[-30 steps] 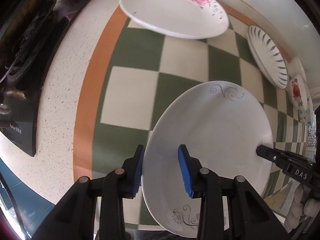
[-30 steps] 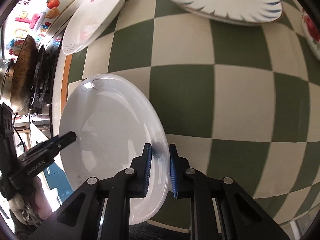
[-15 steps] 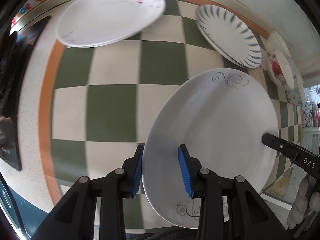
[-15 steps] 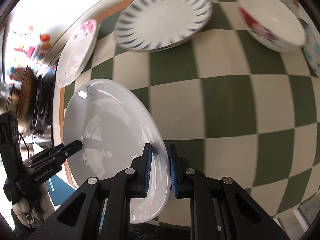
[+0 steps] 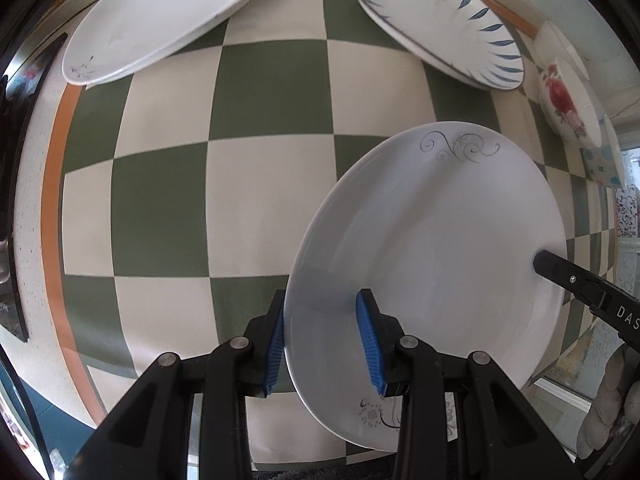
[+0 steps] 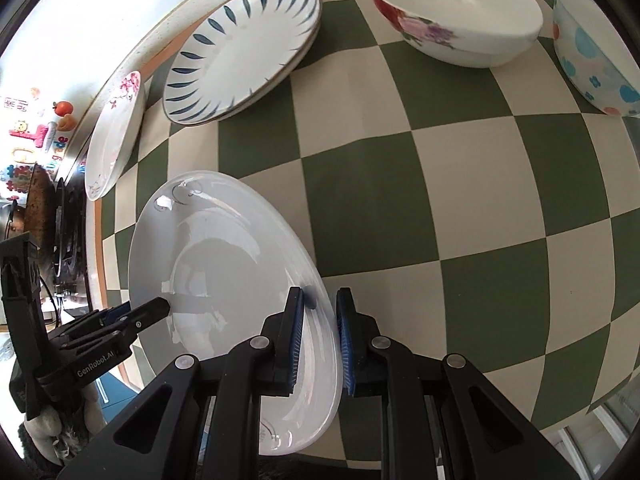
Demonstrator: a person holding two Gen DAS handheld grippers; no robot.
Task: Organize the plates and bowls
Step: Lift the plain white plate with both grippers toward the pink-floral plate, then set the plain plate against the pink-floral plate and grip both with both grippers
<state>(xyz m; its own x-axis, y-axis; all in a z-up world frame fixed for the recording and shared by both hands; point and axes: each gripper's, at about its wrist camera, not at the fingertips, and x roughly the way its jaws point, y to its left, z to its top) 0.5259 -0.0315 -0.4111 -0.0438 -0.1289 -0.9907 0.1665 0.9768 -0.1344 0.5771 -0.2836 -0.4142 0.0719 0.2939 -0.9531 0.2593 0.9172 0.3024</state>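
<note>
A white plate with grey scroll marks (image 5: 432, 248) is held in the air between both grippers, tilted above the checked cloth. My left gripper (image 5: 320, 336) straddles its near rim, one blue pad on each face. My right gripper (image 6: 318, 332) is shut on the opposite rim of the same plate (image 6: 224, 264); its black tip shows in the left wrist view (image 5: 560, 272). The left gripper shows in the right wrist view (image 6: 148, 312).
On the green and cream checked cloth (image 5: 272, 120) lie a pink-flower plate (image 5: 160, 20), a blue-leaf plate stack (image 6: 244, 48), a rose bowl (image 6: 456, 12) and a blue-spotted bowl (image 6: 592, 52). A stove with a pan (image 6: 40, 208) stands to the left.
Both grippers have carried the plate to the right along the counter. The stove has slid out of the left view and the bowls have come into the right view.
</note>
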